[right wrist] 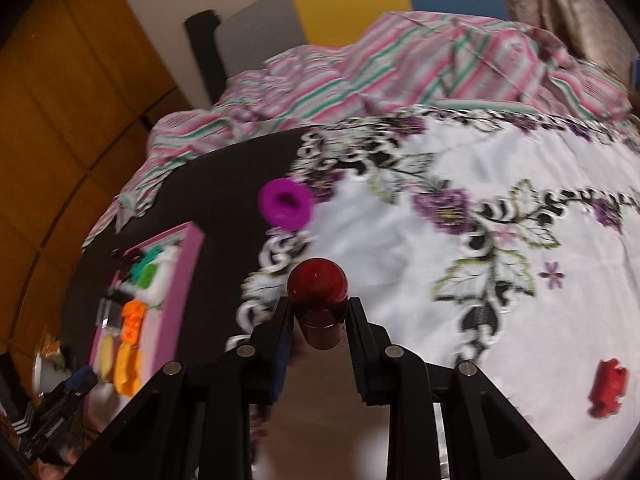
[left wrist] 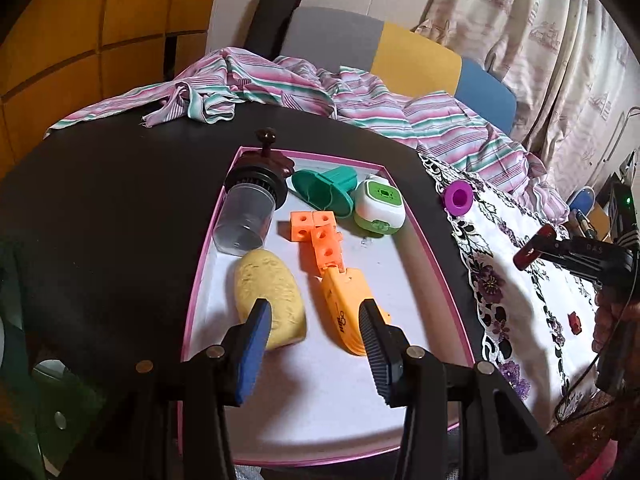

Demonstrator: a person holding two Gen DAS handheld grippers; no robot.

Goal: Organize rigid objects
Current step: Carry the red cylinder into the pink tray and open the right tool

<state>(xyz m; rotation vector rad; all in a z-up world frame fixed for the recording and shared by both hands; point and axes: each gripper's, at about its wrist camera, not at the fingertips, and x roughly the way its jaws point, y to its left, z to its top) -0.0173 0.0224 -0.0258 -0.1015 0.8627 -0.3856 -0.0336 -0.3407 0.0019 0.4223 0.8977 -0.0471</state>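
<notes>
A pink-rimmed white tray (left wrist: pixel 448 288) on the black table holds a clear cup with a dark lid (left wrist: pixel 250 210), a teal piece (left wrist: pixel 324 190), a green-white device (left wrist: pixel 380 204), orange cubes (left wrist: pixel 320 236), an orange toy (left wrist: pixel 348 312) and a yellow lump (left wrist: pixel 270 300). My left gripper (left wrist: pixel 316 320) is open above the tray, between the lump and the orange toy. My right gripper (right wrist: pixel 318 312) is shut on a dark red cylinder (right wrist: pixel 318 286) above the floral cloth; it also shows in the left wrist view (left wrist: pixel 536 246). The tray also shows in the right wrist view (right wrist: pixel 186 264).
A purple ring (right wrist: pixel 285 202) lies at the floral cloth's edge, also in the left wrist view (left wrist: pixel 458 197). A small red piece (right wrist: pixel 608 388) lies on the floral cloth (right wrist: pixel 440 264). A striped cloth (left wrist: pixel 300 88) is bunched at the table's far side. A colourful chair back (left wrist: pixel 416 56) stands behind.
</notes>
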